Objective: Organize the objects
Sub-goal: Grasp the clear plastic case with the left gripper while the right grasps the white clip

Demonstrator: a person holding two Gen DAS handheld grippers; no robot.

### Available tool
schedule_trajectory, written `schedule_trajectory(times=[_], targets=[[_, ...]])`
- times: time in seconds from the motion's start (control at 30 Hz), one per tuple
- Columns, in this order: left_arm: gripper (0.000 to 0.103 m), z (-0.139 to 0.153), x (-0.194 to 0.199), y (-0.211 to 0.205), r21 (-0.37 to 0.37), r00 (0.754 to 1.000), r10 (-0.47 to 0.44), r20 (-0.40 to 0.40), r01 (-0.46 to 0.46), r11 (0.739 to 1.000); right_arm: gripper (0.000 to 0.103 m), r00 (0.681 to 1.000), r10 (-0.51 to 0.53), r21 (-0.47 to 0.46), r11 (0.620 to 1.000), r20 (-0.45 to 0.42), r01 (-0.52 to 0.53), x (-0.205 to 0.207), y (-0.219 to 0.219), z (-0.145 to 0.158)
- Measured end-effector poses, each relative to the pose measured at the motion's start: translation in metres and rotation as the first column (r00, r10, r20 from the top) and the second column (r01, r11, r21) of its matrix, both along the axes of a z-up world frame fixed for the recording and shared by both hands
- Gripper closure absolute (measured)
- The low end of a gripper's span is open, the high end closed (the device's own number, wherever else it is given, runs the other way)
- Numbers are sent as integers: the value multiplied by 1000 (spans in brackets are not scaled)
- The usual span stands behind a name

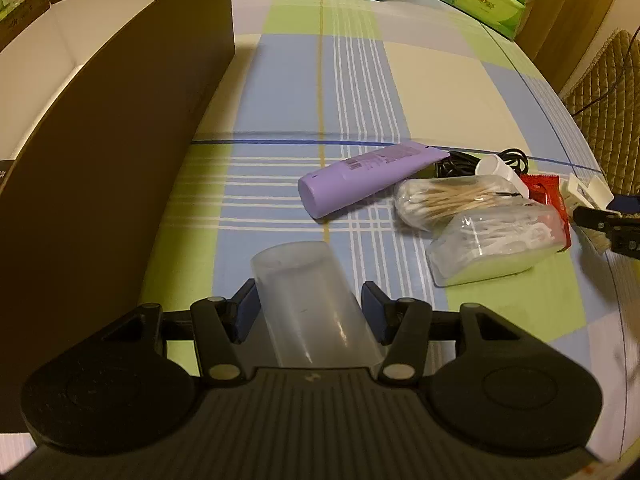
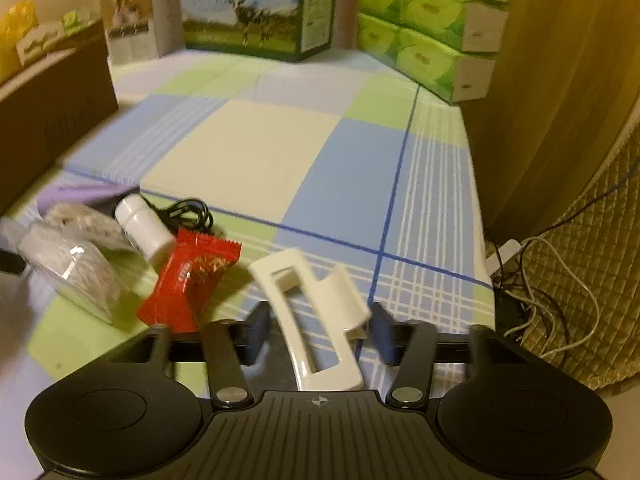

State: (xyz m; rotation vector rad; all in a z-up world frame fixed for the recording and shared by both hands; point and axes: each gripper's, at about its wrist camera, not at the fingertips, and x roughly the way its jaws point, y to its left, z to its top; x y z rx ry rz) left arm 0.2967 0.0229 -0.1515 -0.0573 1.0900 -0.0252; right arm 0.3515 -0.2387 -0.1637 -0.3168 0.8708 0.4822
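With the plaid-covered table (image 1: 420, 80) only partly sorted, both grippers were at the pick-up step. In the lower centre of the left wrist view, the left gripper (image 1: 310, 312) had its blue pads against both sides of a translucent plastic cup (image 1: 308, 300) lying on its side, so it read as pinching the cup. The brown cardboard box (image 1: 120, 152) filled the left of that frame, probably the drop-off point. In the lower centre of the right wrist view, the right gripper (image 2: 318, 330) straddled a white hair claw clip (image 2: 316, 312); a gap showed at the left pad and the right pad was blurred, so the jaws read as not yet gripping. Red snack packet (image 2: 192, 280), white bottle (image 2: 142, 226) and cotton swab packs (image 1: 448, 200) lay centre left, unsorted. Judgement: next, close fully on the clip, lift both items, and carry the cup leftward over the box wall.
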Motion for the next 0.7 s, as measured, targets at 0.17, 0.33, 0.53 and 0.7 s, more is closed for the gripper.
schedule_trajectory(times=[0.17, 0.33, 0.53, 0.7], targets=[[53, -1, 1, 0, 5, 1000, -7, -6, 7, 1000, 61, 1000, -8, -13, 1000, 2, 8, -10, 0, -1], [54, -1, -1, 1, 0, 1000, -21, 1, 21, 1000, 61, 998, -57, 13, 998, -24, 57, -34, -4, 2], [55, -2, -10, -4, -5, 997, -75, -4, 75, 997, 61, 991, -106, 65, 992, -82, 112, -69, -8, 10], [56, 0, -26, -9, -24, 993, -118, -28, 117, 993, 61, 979, -139, 107, 982, -147, 156, -90, -11, 16]])
